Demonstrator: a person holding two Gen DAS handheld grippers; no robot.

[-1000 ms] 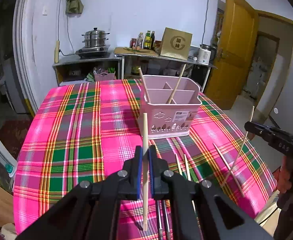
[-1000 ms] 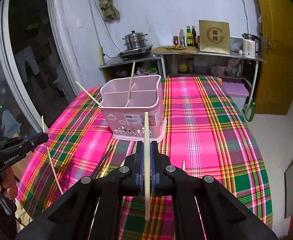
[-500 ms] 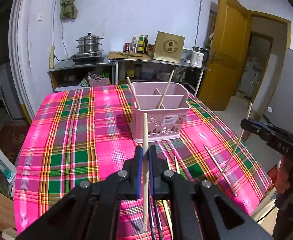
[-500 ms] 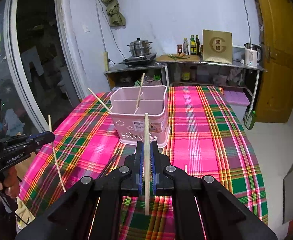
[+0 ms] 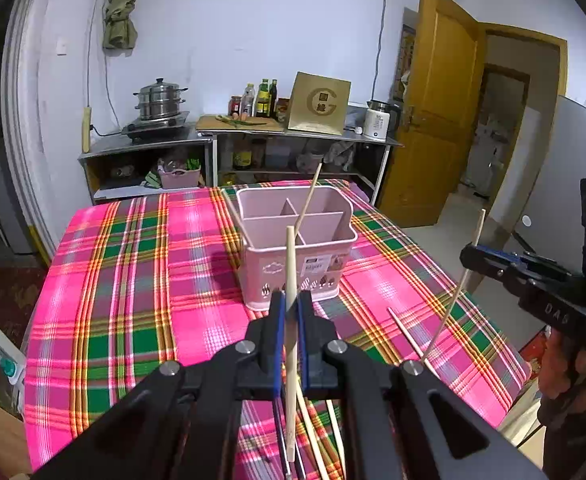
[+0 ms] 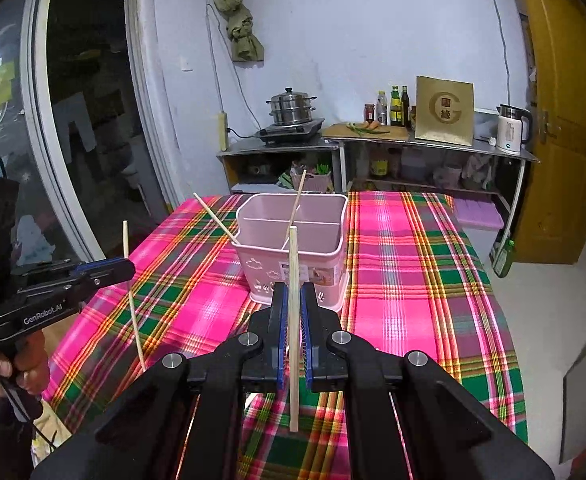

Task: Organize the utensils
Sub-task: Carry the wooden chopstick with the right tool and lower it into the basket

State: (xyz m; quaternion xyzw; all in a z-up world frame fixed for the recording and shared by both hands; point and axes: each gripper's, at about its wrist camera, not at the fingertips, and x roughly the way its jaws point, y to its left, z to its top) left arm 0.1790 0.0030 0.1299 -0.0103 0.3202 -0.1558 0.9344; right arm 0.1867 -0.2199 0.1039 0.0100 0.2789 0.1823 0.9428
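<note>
A pink divided utensil caddy (image 5: 265, 264) stands mid-table on the plaid cloth, with two wooden chopsticks (image 5: 311, 196) leaning in it. My left gripper (image 5: 291, 300) is shut on an upright wooden chopstick (image 5: 290, 256), short of the caddy and above the table. My right gripper (image 6: 294, 300) is likewise shut on an upright chopstick (image 6: 294, 256) facing the caddy (image 6: 321, 248). Each gripper shows in the other's view: the right gripper (image 5: 473, 256) at the table's right edge, the left gripper (image 6: 127, 268) at its left edge, each with its stick crossing the tips.
Loose chopsticks (image 5: 409, 336) lie on the cloth at the right, and more sticks (image 5: 313, 432) with dark utensils lie under my left gripper. Behind the table (image 5: 113, 280) stand shelves with a steamer pot (image 5: 159, 98), bottles and a kettle (image 6: 511, 132). A wooden door (image 5: 433, 120) is open at the right.
Both grippers have risen and drawn back a little with their chopsticks still clamped. The caddy now looks smaller and farther off in both views.
</note>
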